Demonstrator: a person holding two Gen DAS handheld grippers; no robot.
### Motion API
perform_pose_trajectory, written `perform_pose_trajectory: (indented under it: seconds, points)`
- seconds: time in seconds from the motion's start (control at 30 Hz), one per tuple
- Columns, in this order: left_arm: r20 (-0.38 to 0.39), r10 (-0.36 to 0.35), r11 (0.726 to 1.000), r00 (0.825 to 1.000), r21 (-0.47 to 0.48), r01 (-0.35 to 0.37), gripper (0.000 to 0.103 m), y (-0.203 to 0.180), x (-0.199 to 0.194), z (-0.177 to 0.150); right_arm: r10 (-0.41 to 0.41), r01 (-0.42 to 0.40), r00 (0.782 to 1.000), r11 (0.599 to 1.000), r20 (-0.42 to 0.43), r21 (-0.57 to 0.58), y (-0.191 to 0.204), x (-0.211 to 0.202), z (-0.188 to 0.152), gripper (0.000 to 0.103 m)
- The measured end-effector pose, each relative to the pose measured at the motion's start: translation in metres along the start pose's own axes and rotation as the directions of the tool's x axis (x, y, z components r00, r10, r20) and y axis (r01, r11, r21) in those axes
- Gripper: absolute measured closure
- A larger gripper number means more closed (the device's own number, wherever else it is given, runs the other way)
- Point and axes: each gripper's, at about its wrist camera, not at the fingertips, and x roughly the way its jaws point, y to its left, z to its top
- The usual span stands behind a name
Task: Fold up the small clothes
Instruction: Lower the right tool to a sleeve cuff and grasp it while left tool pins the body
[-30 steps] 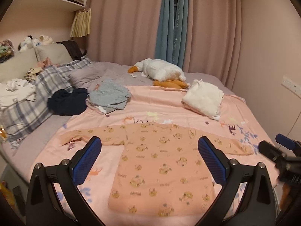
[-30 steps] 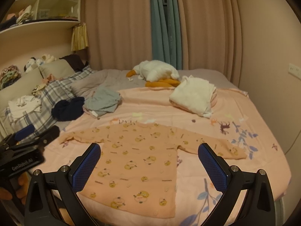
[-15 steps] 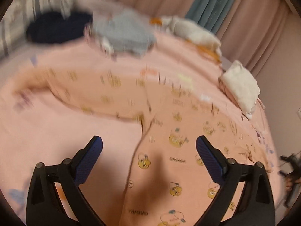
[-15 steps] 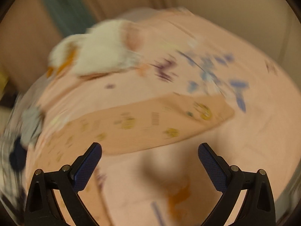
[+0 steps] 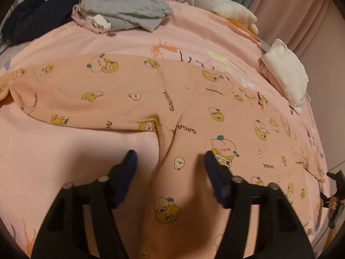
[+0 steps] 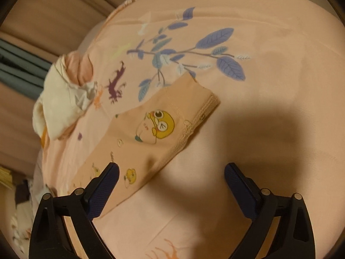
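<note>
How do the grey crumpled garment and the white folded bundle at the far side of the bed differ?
The grey crumpled garment lies loose and rumpled; the white folded bundle is a compact, tidy stack. The grey one is beside a dark navy garment; the white one sits alone near the bed's edge. Both rest on the pink bedsheet, beyond the peach printed top.

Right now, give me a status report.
Left gripper open over shirt armpit seam. Right gripper open beside sleeve cuff. Shirt flat, unfolded. Nothing in the way.

Shirt [image 5: 151, 95] flat on bedsheet [image 5: 64, 161]; clothes pile [image 5: 125, 6] behind.
</note>
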Motion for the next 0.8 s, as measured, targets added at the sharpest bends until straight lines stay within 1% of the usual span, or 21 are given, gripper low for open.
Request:
perform_pose_trajectory:
  seconds: [0.03,0.07,0.1,0.13,0.2,0.27,0.37,0.43,0.5,0.53,0.6,0.63,0.67,0.7,0.73,0.8]
  points:
    - [-0.015,0.01,1.0,1.0,-0.01,-0.01,0.06,0.001,-0.001,0.0,0.001,-0.001,1.0,1.0,0.004,-0.002,0.0,-0.001,0.0,0.009]
    - [-0.03,0.026,0.999,0.999,-0.021,-0.026,0.065,0.001,-0.001,0.001,-0.014,0.014,1.0,1.0,0.002,-0.005,0.001,-0.001,0.001,0.014]
    - [-0.034,0.034,0.999,0.999,-0.028,-0.035,0.075,0.002,-0.001,0.001,-0.024,0.024,1.0,1.0,0.001,-0.008,0.002,0.0,0.003,0.017]
    - [-0.037,0.033,0.999,0.999,-0.04,-0.035,0.081,0.002,-0.002,0.0,-0.025,0.025,1.0,1.0,0.003,-0.009,0.003,0.0,0.004,0.018]
    - [-0.045,0.017,0.998,0.999,-0.057,-0.02,0.081,0.002,0.0,-0.004,-0.009,0.009,1.0,1.0,0.007,-0.001,0.001,-0.002,0.004,0.022]
    - [-0.042,0.042,0.999,0.998,-0.031,-0.043,0.082,-0.002,0.0,-0.007,0.011,-0.012,1.0,1.0,0.013,0.021,-0.002,-0.003,0.002,0.022]
    - [-0.077,0.042,0.998,0.996,-0.052,-0.046,0.083,-0.005,-0.002,-0.008,0.024,-0.024,0.999,0.999,0.027,0.027,-0.001,0.0,0.001,0.023]
    - [-0.087,0.034,0.997,0.996,-0.065,-0.04,0.085,-0.005,-0.003,-0.01,0.02,-0.021,0.999,1.0,0.03,0.021,-0.002,0.0,0.002,0.033]
    - [-0.079,0.048,0.997,0.996,-0.05,-0.052,0.087,-0.006,-0.004,-0.013,0.002,-0.003,0.999,0.999,0.046,0.034,-0.006,-0.001,0.004,0.049]
    - [-0.078,0.049,0.997,0.996,-0.053,-0.053,0.089,-0.005,-0.004,-0.015,-0.004,0.002,0.999,0.999,0.051,0.042,-0.008,0.0,0.006,0.053]
    - [-0.076,0.038,0.995,0.996,-0.084,-0.045,0.091,-0.001,-0.005,-0.016,-0.027,0.024,0.998,0.999,0.062,0.043,-0.008,0.003,0.011,0.069]
    - [-0.076,0.032,0.994,0.997,-0.102,-0.04,0.093,0.001,-0.006,-0.017,-0.044,0.041,0.996,0.998,0.075,0.041,-0.008,0.003,0.013,0.073]
    - [-0.076,0.028,0.993,0.997,-0.115,-0.037,0.093,0.003,-0.006,-0.017,-0.069,0.066,0.993,0.997,0.096,0.04,-0.007,0.003,0.015,0.085]
    - [-0.079,0.026,0.992,0.997,-0.12,-0.035,0.094,0.004,-0.006,-0.017,-0.083,0.079,0.991,0.996,0.11,0.039,-0.006,0.003,0.016,0.089]
    - [-0.083,0.027,0.993,0.996,-0.114,-0.037,0.094,0.003,-0.006,-0.017,-0.087,0.083,0.989,0.996,0.118,0.039,-0.005,0.003,0.016,0.089]
    - [-0.084,0.039,0.994,0.996,-0.098,-0.047,0.094,0.001,-0.008,-0.017,-0.09,0.089,0.988,0.996,0.129,0.014,0.002,0.002,0.015,0.092]
